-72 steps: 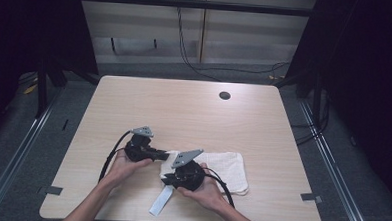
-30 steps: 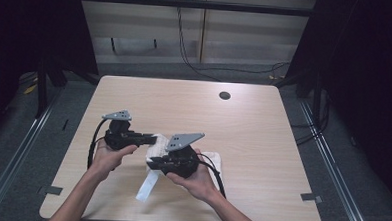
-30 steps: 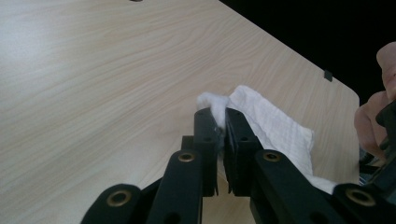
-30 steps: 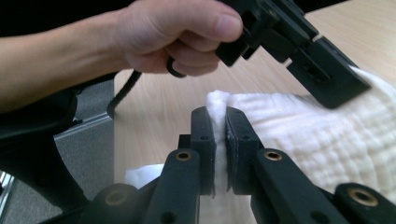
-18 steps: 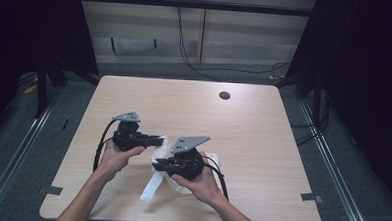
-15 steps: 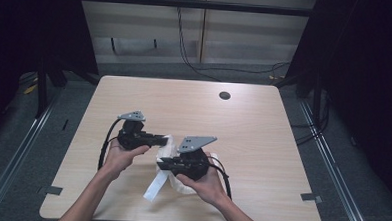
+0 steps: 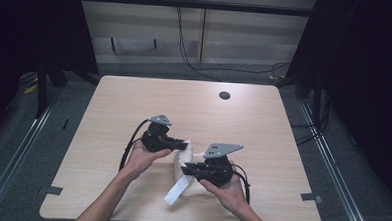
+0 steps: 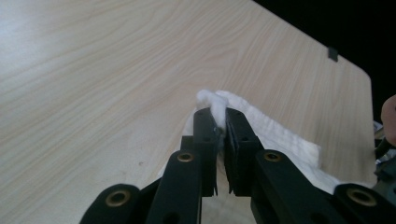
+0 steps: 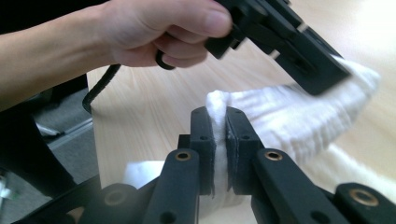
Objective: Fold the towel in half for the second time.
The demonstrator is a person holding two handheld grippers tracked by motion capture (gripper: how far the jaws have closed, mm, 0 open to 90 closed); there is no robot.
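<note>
A white towel [image 7: 181, 174] is bunched at the front middle of the wooden table [image 7: 109, 106]. My left gripper [image 7: 185, 145] is shut on one edge of the towel [image 8: 280, 137]; a white tuft pokes out between its jaws. My right gripper [image 7: 185, 168] is shut on another edge of the towel [image 9: 280, 116], close in front of the left one. The towel hangs between the two grippers, with a narrow strip [image 7: 176, 191] trailing toward the front edge. The right gripper view shows the left hand [image 9: 154, 32] and the left gripper's jaws above the cloth.
A small dark round hole [image 7: 224, 95] lies in the tabletop at the back right. Grey tape marks [image 7: 311, 197] sit at the front corners of the table. Cables [image 7: 184, 45] run down the wall behind the table.
Both grippers have lifted the towel off its flat spread and moved right together. The left gripper has come closer to the right one, bunching the cloth between them.
</note>
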